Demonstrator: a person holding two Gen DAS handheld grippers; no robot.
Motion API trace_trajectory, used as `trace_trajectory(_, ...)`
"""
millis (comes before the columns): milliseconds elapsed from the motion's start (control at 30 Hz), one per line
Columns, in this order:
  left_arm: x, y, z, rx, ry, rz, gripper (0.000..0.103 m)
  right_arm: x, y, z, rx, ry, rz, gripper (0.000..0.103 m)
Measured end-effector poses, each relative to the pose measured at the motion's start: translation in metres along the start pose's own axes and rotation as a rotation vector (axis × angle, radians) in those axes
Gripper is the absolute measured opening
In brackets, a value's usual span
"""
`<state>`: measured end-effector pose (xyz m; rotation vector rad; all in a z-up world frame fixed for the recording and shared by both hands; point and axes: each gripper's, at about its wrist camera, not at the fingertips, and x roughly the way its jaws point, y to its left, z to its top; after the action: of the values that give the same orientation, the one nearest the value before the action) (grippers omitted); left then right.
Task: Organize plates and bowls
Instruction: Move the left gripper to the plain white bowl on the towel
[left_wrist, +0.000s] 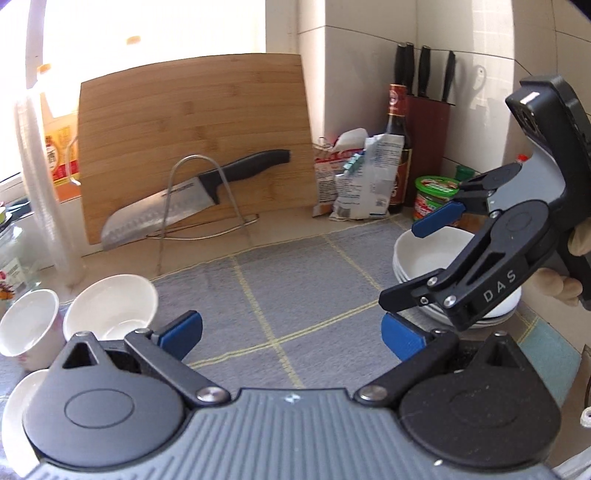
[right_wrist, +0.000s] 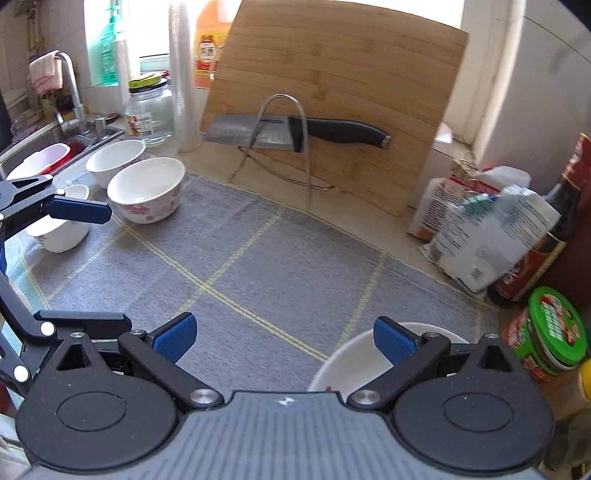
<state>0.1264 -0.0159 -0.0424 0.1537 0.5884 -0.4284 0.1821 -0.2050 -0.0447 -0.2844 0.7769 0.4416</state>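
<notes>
Both tongs are gaping wide, holding nothing. The right tongs (right_wrist: 284, 338) are hovering by the bowl stack (left_wrist: 424, 258). Next, I judge, the left tongs (left_wrist: 291, 332) are needing the loose bowl (left_wrist: 110, 302) at nine o'clock.

Open mat in the middle, obstacles ringing it

In the right wrist view the grey mat (right_wrist: 236, 258) lies bare from centre to 6 o'clock, room for fingers to pass. At 12 o'clock the cutting board (right_wrist: 332, 107) leans upright with the knife (right_wrist: 295, 133) in its wire rack (right_wrist: 288, 147) just before it. At 10 o'clock sit the floral bowl (right_wrist: 147, 190) and a white bowl (right_wrist: 116, 157), close together. At 3 o'clock paper bags (right_wrist: 491, 229), a dark bottle (right_wrist: 554, 229) and a green-lidded tub (right_wrist: 550, 328) crowd the tabletop edge. At 5 o'clock a white bowl stack (right_wrist: 351, 358) sits.
</notes>
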Motion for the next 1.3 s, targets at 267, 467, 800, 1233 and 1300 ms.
trace_trajectory(267,-0.04,0.069,-0.028,-0.047,0.007,0.067,0.102,0.044,0.081,0.018,-0.048,0.047,0.105,0.103)
trace_trajectory(467,-0.06,0.119,-0.047,-0.057,0.043,0.063,0.102,0.078,0.147,0.022,-0.071,0.092,0.148,0.103)
trace_trajectory(800,-0.069,0.181,-0.064,-0.04,0.077,0.077,0.102,0.108,0.22,0.031,-0.115,0.087,0.185,0.103)
trace_trajectory(1233,-0.048,0.219,-0.066,-0.046,0.143,-0.023,0.102,0.119,0.234,0.028,-0.104,0.07,0.148,0.103)
trace_trajectory(1300,-0.045,0.222,-0.065,-0.04,0.15,-0.031,0.102,0.12,0.234,0.028,-0.102,0.062,0.146,0.103)
